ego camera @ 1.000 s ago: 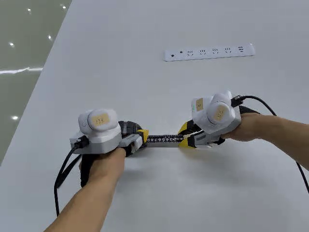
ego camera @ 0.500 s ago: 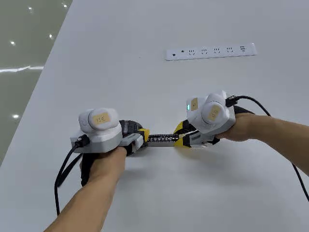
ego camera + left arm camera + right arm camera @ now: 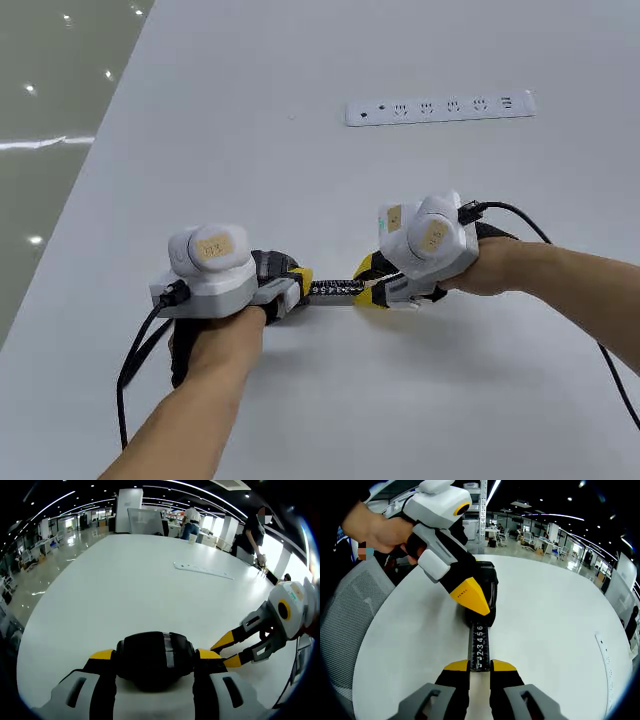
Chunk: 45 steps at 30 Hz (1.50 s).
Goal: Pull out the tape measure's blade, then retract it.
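We are clamping the tape measure's case (image 3: 155, 657) between the jaws of the left gripper (image 3: 290, 288). It is sitting low on the white table (image 3: 300, 160), toward the left edge and the near side, well apart from the power strip (image 3: 440, 107) lying toward the far edge. The right gripper (image 3: 480, 666) is pinching the blade (image 3: 479, 642) at its tip, jaws narrowed onto it. Only a short numbered stretch is showing between the two grippers.

With so little blade out, we are judging this to be either the start of the pull or the close of the return; the pictures are not telling us which. Either way, we are aiming to keep the right gripper moving straight along the blade's own line, level with the case mouth, so the strip is not twisting or kinking. We are also holding the case firm and unturned, and pacing the travel slowly so the spring is not snatching the tip from the pinch.
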Each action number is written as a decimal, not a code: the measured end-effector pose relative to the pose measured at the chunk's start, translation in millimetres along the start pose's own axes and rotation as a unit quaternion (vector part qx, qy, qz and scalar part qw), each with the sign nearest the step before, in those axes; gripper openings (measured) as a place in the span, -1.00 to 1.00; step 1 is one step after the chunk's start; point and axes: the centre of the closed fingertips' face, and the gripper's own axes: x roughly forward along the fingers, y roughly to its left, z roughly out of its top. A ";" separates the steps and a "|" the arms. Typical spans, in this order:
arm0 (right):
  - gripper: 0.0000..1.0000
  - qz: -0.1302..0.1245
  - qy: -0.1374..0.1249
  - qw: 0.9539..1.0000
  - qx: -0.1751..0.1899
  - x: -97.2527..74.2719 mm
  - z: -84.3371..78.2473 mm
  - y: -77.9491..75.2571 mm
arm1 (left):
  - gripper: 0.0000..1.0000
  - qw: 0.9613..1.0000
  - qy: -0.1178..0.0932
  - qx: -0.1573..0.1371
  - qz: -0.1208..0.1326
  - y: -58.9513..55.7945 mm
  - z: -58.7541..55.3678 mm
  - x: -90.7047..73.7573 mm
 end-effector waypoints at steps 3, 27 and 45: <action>-0.78 0.000 -0.002 1.000 0.000 2.6 2.2 -0.4 | 0.14 1.000 0.001 0.000 0.000 0.4 -0.2 0.8; -0.78 0.002 -0.014 1.000 -0.007 21.5 21.4 -1.0 | 0.15 1.000 0.003 -0.003 -0.002 1.0 -1.6 2.7; -0.77 -0.007 -0.021 1.000 -0.013 33.5 33.2 -1.4 | 0.15 1.000 0.004 -0.004 0.000 0.6 -2.0 2.9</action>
